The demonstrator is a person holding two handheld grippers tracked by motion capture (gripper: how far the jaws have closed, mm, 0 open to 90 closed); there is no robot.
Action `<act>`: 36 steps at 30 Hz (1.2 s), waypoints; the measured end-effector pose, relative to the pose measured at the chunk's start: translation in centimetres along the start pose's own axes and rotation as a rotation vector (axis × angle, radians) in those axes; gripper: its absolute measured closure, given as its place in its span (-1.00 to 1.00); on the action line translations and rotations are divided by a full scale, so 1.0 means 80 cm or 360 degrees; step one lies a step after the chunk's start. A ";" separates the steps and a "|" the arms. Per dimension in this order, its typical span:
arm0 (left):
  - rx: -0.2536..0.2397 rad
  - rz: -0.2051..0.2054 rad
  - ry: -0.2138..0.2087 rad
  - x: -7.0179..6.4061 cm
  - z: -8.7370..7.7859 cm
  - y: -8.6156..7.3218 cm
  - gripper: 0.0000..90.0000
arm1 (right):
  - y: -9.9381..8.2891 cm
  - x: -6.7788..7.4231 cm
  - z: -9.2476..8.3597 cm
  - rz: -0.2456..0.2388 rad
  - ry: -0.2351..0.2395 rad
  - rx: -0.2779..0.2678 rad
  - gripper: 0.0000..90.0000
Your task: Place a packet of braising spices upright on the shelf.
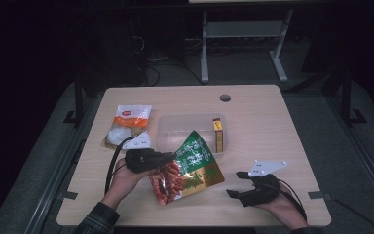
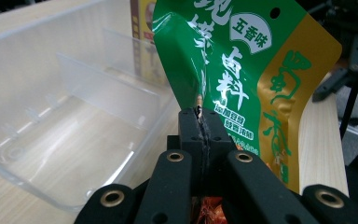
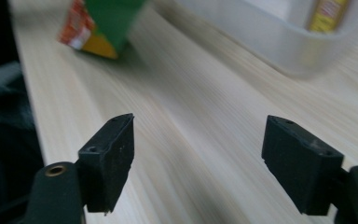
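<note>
A green and gold snack bag (image 1: 195, 168) with red food showing at its lower end is held tilted over the front middle of the table. My left gripper (image 1: 168, 158) is shut on the bag's left edge. In the left gripper view the pads (image 2: 199, 122) pinch the foil, and the bag (image 2: 242, 70) rises above them. The bag's top points toward a clear plastic bin (image 1: 175, 127). My right gripper (image 1: 236, 184) rests low at the front right, apart from the bag. Its jaws stand open with nothing between them (image 3: 198, 158), and the bag's bottom corner (image 3: 107, 23) lies farther off.
A yellow and red box (image 1: 217, 134) stands at the bin's right end. The bin's divider walls (image 2: 107, 88) show close up. A white and orange pouch (image 1: 126, 124) lies left of the bin. The wooden table (image 1: 263, 126) has a cable hole (image 1: 225, 97) near its far edge.
</note>
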State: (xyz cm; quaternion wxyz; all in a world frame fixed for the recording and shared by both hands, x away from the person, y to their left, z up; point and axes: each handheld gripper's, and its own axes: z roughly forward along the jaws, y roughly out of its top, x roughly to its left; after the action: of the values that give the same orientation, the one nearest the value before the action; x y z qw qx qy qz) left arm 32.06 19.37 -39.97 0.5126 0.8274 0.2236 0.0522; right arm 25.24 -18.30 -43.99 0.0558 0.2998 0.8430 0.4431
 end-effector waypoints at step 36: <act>-0.0098 -0.0019 0.0019 -0.002 -0.010 0.000 0.98 | 0.066 0.005 0.073 0.0087 0.0383 -0.0247 0.93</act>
State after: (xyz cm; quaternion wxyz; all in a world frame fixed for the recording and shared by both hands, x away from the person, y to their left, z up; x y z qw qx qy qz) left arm 31.66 19.93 -39.56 0.5368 0.8095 0.2298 0.0609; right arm 29.45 -11.66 -43.32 -0.0349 0.2621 0.7983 0.5411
